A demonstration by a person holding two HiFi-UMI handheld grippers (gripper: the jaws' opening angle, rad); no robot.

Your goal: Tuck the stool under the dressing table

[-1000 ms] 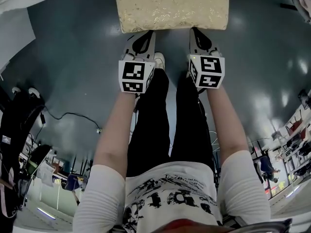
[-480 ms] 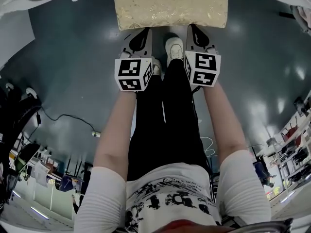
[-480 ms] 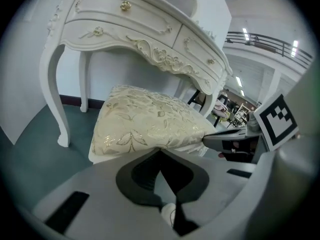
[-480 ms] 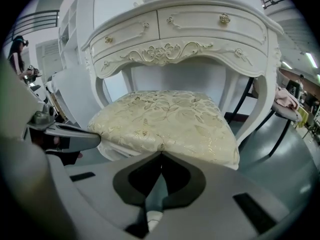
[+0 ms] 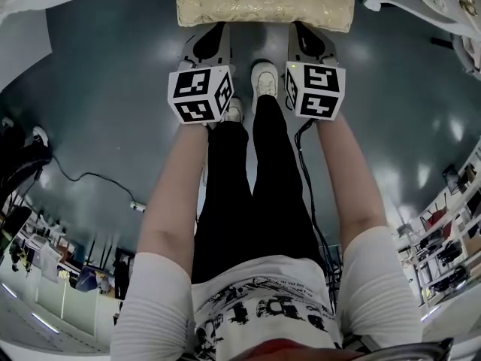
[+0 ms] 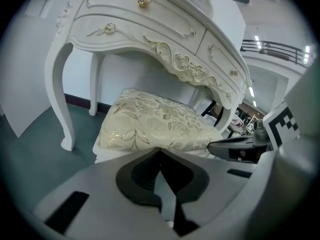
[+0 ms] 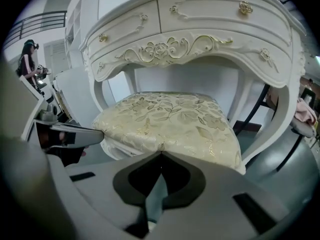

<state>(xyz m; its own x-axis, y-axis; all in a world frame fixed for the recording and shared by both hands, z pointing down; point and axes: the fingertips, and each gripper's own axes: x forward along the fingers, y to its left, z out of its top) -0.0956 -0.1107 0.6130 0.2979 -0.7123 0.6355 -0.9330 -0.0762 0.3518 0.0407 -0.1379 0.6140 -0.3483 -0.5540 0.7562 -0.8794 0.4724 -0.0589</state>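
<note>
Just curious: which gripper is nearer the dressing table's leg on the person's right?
Right. The right gripper is at the near edge of the stool, on the side of that table leg; the left gripper is further left.

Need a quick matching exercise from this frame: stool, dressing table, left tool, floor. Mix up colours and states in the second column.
Column 1:
1. stool
2. dressing table
3. left tool
4. floor

Column 2:
A. dark, glossy grey-teal
B. jaws together, pointing at the padded seat
C. white, with gold knobs and scrollwork
D. cream seat with a gold leaf pattern

Pairs: 1-D, 2-C, 3-B, 4-A
</note>
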